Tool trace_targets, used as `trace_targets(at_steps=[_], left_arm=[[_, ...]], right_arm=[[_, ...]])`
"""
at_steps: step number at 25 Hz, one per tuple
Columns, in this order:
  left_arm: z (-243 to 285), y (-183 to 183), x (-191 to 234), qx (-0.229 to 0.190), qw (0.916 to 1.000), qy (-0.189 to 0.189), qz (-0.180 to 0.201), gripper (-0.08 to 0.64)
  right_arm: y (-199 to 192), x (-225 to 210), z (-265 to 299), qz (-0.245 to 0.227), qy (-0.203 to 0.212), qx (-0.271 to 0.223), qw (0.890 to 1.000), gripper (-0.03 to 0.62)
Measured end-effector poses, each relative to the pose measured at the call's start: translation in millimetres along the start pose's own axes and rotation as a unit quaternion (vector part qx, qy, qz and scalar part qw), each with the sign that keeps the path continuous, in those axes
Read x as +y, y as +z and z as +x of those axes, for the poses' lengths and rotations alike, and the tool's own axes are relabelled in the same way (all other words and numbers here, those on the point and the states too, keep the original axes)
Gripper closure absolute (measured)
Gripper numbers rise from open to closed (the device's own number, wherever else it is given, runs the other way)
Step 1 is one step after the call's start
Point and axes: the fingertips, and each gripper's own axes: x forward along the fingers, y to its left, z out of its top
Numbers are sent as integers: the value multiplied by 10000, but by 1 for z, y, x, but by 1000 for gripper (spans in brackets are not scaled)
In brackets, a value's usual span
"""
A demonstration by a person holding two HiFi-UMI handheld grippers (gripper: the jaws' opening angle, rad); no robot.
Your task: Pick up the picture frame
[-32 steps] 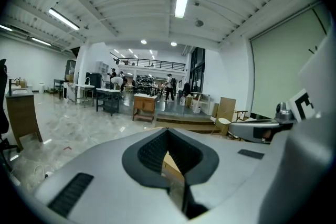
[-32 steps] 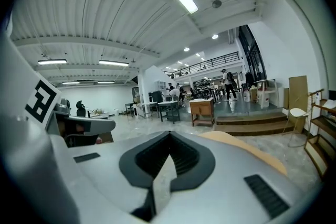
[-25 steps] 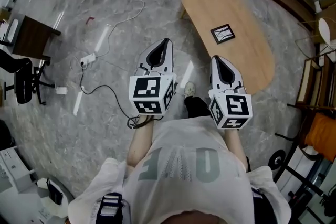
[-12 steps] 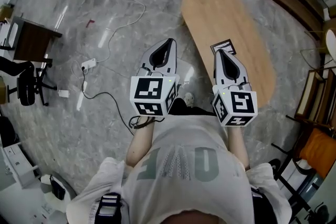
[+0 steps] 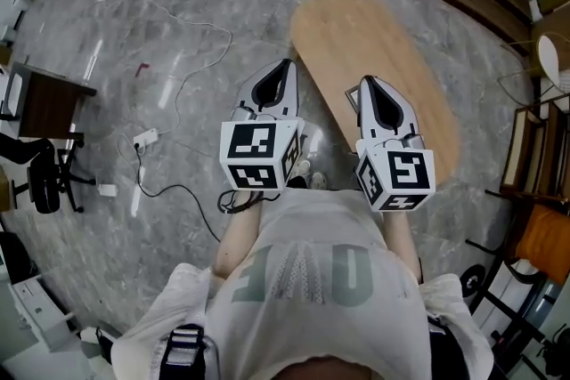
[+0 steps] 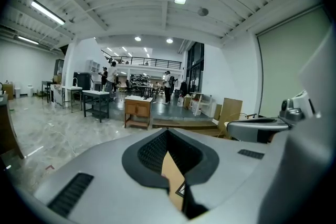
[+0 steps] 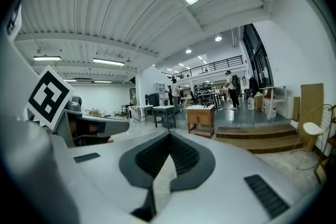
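1. Standing at the near left edge of the oval wooden table [image 5: 405,58], a person holds both grippers out ahead, roughly level.
2. Left gripper [image 5: 284,67]: just off the table's left edge, over the marble floor. Jaws are together, with nothing between them.
3. Right gripper [image 5: 368,84]: above the table's near half. Jaws are pressed together, empty.
4. Picture frame [image 6: 181,190]: lying on the table beneath the right gripper, almost wholly covered by it in the head view. A dark-edged corner shows low in the left gripper view, against the wood.
5. Power strip [image 5: 144,139]: on the floor, well left of the table.
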Motion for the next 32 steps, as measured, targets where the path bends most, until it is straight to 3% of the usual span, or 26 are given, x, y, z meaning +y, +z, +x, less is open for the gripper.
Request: trace_targets(at_steps=[22, 32], left_arm=[[21, 8, 4, 31, 9985, -506, 197, 551], [61, -23, 28, 245, 9978, -557, 250, 551]], right_arm=[[14, -3, 15, 128, -409, -219, 9988, 586], [-4, -13, 58, 94, -383, -97, 9992, 586]])
